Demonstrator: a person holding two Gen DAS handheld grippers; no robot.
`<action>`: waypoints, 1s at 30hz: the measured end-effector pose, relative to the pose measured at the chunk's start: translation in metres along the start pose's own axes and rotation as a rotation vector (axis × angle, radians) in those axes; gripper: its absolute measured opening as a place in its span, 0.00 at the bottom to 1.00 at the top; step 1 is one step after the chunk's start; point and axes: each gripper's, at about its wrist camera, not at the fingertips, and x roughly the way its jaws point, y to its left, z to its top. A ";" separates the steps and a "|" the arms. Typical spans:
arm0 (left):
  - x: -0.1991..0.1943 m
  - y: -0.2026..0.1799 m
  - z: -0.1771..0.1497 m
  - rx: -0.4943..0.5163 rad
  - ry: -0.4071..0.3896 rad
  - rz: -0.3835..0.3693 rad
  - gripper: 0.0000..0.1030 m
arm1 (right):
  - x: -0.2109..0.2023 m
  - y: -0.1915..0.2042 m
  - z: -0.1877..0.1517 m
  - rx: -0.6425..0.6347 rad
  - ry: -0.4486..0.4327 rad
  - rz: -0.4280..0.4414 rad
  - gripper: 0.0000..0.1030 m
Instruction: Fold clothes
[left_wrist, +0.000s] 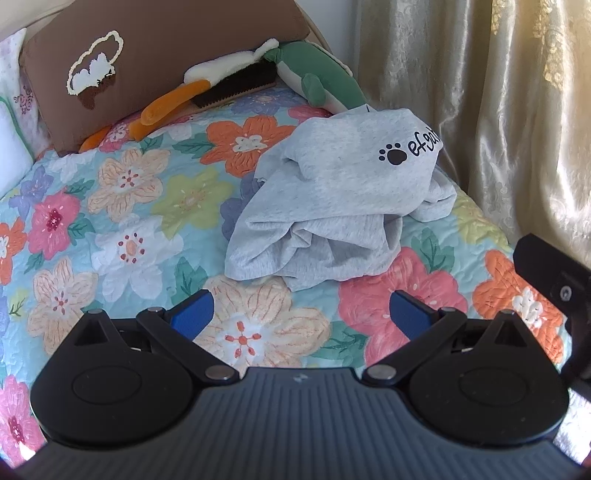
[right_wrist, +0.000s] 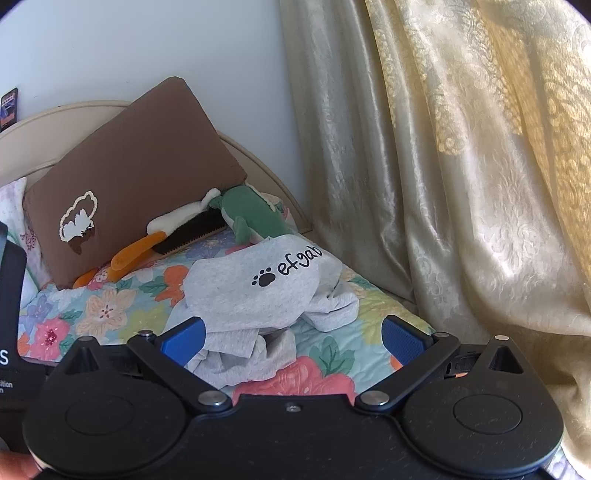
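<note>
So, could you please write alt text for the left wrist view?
A crumpled grey shirt with a paw print lies on a floral quilt, just beyond the open, empty left gripper. Behind it a brown pillow and plush toys lean at the bed's head; cream curtains hang on the right.

Black lettering on grey garment (left_wrist: 343, 192) cut short by a fold; plush toy (left_wrist: 314, 74) partly hidden, possibly a duck.

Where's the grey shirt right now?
The grey shirt lies crumpled on the floral quilt, right of centre in the left wrist view, just below the green plush and close to the curtain.
</note>
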 end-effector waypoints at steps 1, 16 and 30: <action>0.000 0.000 0.000 0.000 0.000 -0.002 1.00 | 0.000 0.001 0.001 -0.003 -0.001 -0.001 1.00; 0.000 0.004 -0.001 -0.003 0.008 -0.028 1.00 | 0.004 0.000 0.000 0.033 0.006 0.013 1.00; 0.001 0.004 -0.004 0.001 0.017 -0.034 1.00 | 0.007 0.003 -0.002 0.030 0.024 0.014 1.00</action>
